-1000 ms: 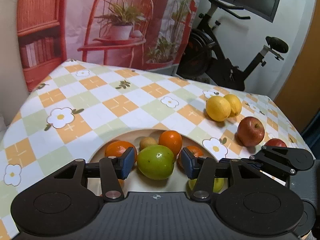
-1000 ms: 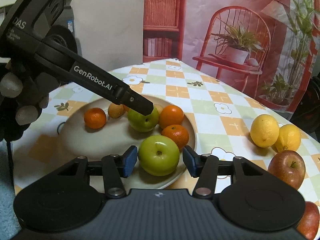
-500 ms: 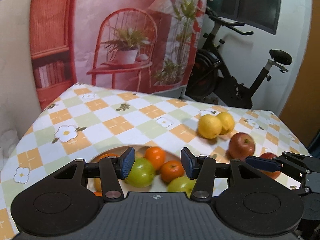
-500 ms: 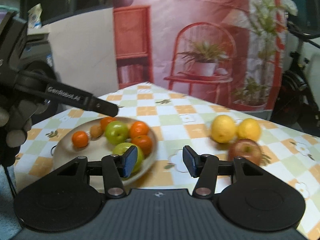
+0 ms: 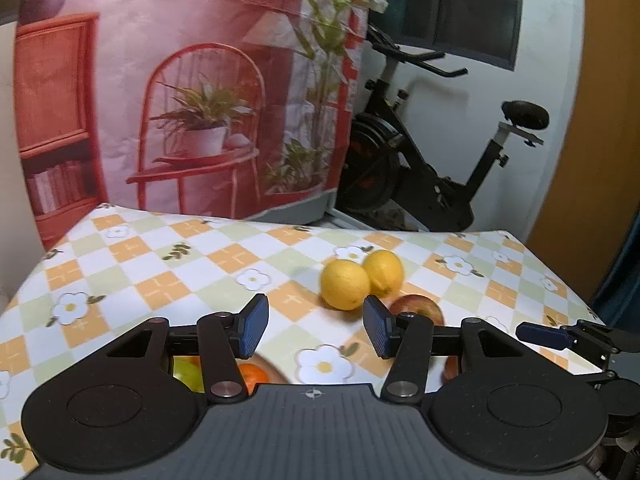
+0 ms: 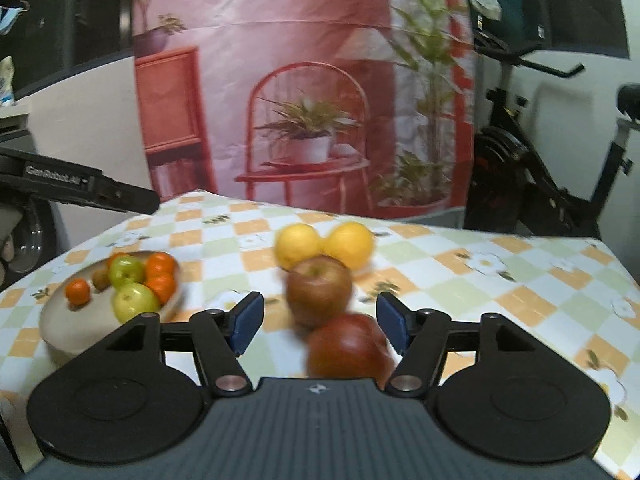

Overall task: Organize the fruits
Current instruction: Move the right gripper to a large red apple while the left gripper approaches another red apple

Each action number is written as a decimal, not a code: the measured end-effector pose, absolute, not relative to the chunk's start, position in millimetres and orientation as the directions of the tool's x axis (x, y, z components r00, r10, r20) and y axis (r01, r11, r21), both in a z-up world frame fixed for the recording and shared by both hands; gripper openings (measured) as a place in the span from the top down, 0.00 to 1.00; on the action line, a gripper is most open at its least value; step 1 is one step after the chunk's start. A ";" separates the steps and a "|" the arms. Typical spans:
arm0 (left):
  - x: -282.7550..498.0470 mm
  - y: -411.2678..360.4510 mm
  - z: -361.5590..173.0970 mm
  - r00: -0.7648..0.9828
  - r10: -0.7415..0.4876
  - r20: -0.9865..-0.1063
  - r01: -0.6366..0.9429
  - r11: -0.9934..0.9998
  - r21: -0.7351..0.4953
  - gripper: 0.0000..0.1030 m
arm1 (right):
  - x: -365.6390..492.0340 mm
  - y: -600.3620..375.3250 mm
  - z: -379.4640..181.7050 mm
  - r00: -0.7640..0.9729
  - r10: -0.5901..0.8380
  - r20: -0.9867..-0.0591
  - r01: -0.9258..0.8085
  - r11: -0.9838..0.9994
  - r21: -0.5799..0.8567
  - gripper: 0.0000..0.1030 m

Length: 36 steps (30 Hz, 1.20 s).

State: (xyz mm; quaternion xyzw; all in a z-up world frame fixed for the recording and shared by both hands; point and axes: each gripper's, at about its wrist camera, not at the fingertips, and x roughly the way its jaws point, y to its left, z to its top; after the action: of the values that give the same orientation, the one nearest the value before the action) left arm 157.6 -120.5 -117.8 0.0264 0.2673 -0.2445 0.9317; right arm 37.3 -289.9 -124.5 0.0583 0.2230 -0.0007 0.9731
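Note:
My left gripper (image 5: 316,326) is open over bare tablecloth, nothing between its blue pads. Just beyond it lie two lemons (image 5: 345,285) and a red apple (image 5: 416,308), half hidden by the right finger. Under the left finger I glimpse the plate's green apple (image 5: 186,372) and an orange (image 5: 252,376). My right gripper (image 6: 320,324) has its jaws opening; the nearer of two red apples (image 6: 348,350) sits low between them, untouched, with the other red apple (image 6: 319,294) and the lemons (image 6: 298,245) behind.
The beige plate (image 6: 60,332) at the left holds two green apples, several oranges and a small brown fruit. A floral checked cloth (image 6: 520,280) covers the table. An exercise bike (image 5: 420,168) and a printed backdrop stand beyond the far edge.
Both grippers have drawn away from the green apples on the plate and swung right to the lemons and red apples. The right jaws stand wider than before.

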 end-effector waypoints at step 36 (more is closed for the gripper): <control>171.3 -167.5 -144.5 0.542 -0.565 -0.622 0.600 0.779 -0.185 0.47 | 63.9 -302.8 -155.9 0.809 0.152 -0.568 -0.032 0.976 0.216 0.36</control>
State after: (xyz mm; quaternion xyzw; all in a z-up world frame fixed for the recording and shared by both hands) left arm 171.3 -167.5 -144.5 0.0251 0.3450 -0.3318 0.8776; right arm 63.9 -302.8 -155.9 0.0985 0.3055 0.0486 0.9458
